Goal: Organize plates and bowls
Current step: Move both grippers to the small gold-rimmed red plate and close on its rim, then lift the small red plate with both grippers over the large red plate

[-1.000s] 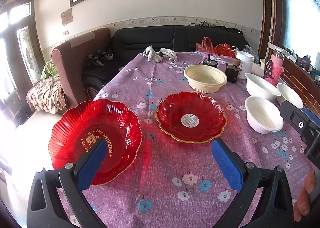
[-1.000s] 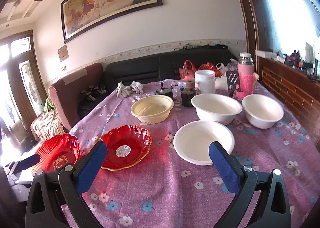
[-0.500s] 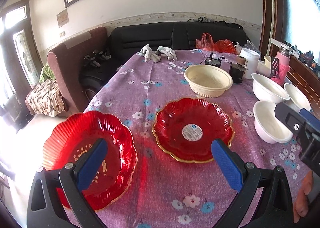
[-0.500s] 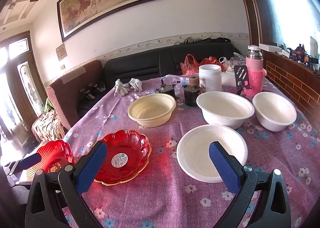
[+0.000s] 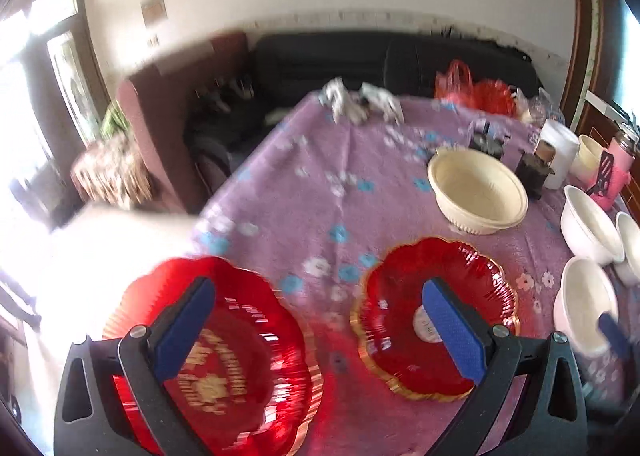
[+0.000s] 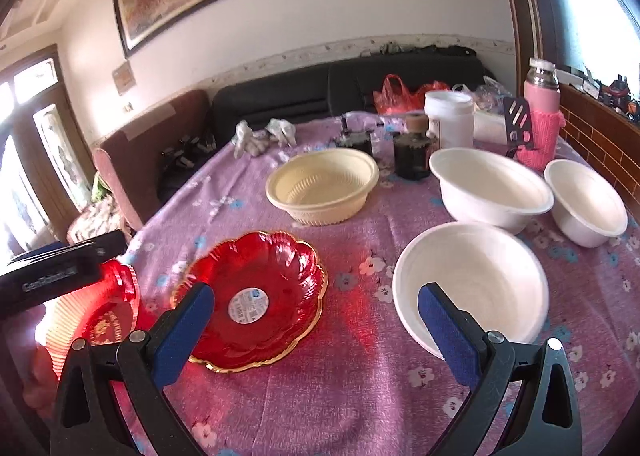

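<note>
**Both hand-held grippers held apart above the red plates**

The left hand-held gripper (image 5: 320, 332) is seen with its jaws spread wide over the lettered red plate (image 5: 224, 360) at the bench (image 5: 320, 184) corner. The right hand-held gripper (image 6: 316, 332) is likewise spread, empty, between the gold-rimmed red plate (image 6: 256, 296) and the nearest white bowl (image 6: 472, 280). A cream bowl (image 6: 324, 184) and two further white bowls are set behind.
</note>
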A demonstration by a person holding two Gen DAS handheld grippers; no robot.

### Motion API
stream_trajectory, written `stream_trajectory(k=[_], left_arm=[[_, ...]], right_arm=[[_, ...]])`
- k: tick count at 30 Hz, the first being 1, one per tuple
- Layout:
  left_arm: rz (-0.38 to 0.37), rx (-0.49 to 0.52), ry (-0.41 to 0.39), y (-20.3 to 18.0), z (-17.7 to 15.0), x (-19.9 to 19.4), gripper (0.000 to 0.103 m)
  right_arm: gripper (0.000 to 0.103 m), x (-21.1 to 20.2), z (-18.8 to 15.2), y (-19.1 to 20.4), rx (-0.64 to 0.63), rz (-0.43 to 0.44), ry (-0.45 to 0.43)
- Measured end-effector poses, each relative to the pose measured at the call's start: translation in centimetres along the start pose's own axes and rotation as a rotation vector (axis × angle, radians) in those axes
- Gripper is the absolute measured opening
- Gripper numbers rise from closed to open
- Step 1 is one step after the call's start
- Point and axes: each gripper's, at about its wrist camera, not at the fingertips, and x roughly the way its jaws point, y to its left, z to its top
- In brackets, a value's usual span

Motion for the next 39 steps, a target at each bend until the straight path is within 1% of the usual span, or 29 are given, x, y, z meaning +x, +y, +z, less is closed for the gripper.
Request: stream_trajectory(k=[2, 4, 6, 8, 10, 11, 15, 17, 19, 21, 22, 23, 24, 25, 26, 27, 28, 29, 30, 32, 33, 35, 36, 37, 38, 39], left_arm=[[-0.001, -0.03, 0.062, -0.6, 0.8, 2.3, 0.103], [0.0, -0.035, 0.1, -1.3, 1.7, 4.4, 0.103], [0.015, -0.035, 0.165, -1.8, 2.4, 6.6, 0.103], [0.009, -0.036, 0.221, -2.0, 2.6, 8.3, 0.103], [0.002, -0.045, 0.251, -2.0, 2.4, 9.4, 0.103], [-0.014, -0.048, 0.266, -2.0, 2.3, 9.8, 0.103], [-0.058, -0.063, 0.317, -1.9, 1.8, 11.1, 0.103], [-0.088, -0.07, 0.333, -1.7, 1.7, 11.4, 0.103], [-0.1, -0.058, 0.349, -1.9, 1.6, 11.6, 0.103], [-0.121, -0.029, 0.375, -2.3, 1.0, 11.7, 0.103], [-0.132, -0.027, 0.384, -2.4, 0.9, 11.7, 0.103], [-0.153, -0.033, 0.388, -2.4, 0.7, 11.7, 0.103], [-0.169, -0.038, 0.392, -2.4, 0.6, 11.6, 0.102], [-0.179, -0.041, 0.392, -2.5, 0.5, 11.6, 0.102], [-0.186, -0.042, 0.387, -2.5, 0.5, 11.4, 0.101], [-0.194, -0.04, 0.382, -2.6, 0.5, 11.3, 0.1], [-0.203, -0.036, 0.379, -2.7, 0.5, 11.2, 0.098], [-0.21, -0.035, 0.381, -2.7, 0.4, 11.1, 0.091], [-0.225, -0.033, 0.387, -2.8, 0.3, 11.1, 0.087], [-0.265, -0.036, 0.407, -2.8, 0.1, 11.4, 0.068], [-0.271, -0.037, 0.416, -2.9, 0.1, 11.5, 0.066], [-0.257, -0.028, 0.411, -2.9, 0.0, 11.7, 0.059], [-0.246, -0.021, 0.406, -3.0, -0.1, 11.6, 0.056], [-0.239, -0.015, 0.402, -3.0, -0.1, 11.5, 0.05], [-0.236, -0.009, 0.394, -2.9, -0.1, 11.2, 0.048], [-0.24, -0.006, 0.389, -2.9, 0.0, 11.0, 0.047]], right_arm=[[0.103, 1.9, 0.0, 0.2, 0.006, 0.001, 0.045], [0.103, 4.6, -0.1, 0.0, 0.035, 0.011, 0.135], [0.103, 6.5, -0.4, -0.5, 0.085, 0.035, 0.2], [0.103, 7.7, -0.5, -0.7, 0.129, 0.052, 0.243], [0.103, 8.7, -0.6, -0.8, 0.156, 0.06, 0.28], [0.103, 9.2, -0.7, -0.9, 0.165, 0.064, 0.298], [0.103, 9.9, -1.0, -1.0, 0.199, 0.106, 0.317], [0.103, 10.0, -1.0, -1.0, 0.201, 0.107, 0.319], [0.103, 10.1, -0.9, -0.9, 0.202, 0.107, 0.322], [0.101, 10.1, -0.8, -0.6, 0.195, 0.099, 0.33], [0.095, 10.0, -0.7, -0.5, 0.186, 0.09, 0.334], [0.086, 10.1, -0.6, -0.3, 0.17, 0.073, 0.338], [0.08, 10.2, -0.5, -0.2, 0.155, 0.057, 0.34], [0.072, 10.3, -0.5, -0.1, 0.148, 0.055, 0.345], [0.066, 10.4, -0.4, -0.2, 0.145, 0.057, 0.348], [0.065, 10.5, -0.4, -0.2, 0.141, 0.052, 0.35], [0.061, 10.7, -0.3, -0.2, 0.133, 0.047, 0.354], [0.055, 10.7, -0.3, -0.3, 0.133, 0.047, 0.355], [0.051, 10.8, -0.2, -0.5, 0.138, 0.049, 0.355], [0.036, 10.9, -0.1, -0.7, 0.145, 0.049, 0.353], [0.033, 11.0, -0.1, -0.9, 0.149, 0.046, 0.352], [0.023, 11.1, 0.0, -1.3, 0.165, 0.052, 0.354], [0.021, 11.2, 0.0, -1.6, 0.184, 0.07, 0.358], [0.015, 11.3, 0.0, -1.8, 0.198, 0.088, 0.362], [0.012, 11.4, 0.0, -2.1, 0.213, 0.118, 0.367], [0.012, 11.4, -0.1, -2.2, 0.221, 0.121, 0.367]])
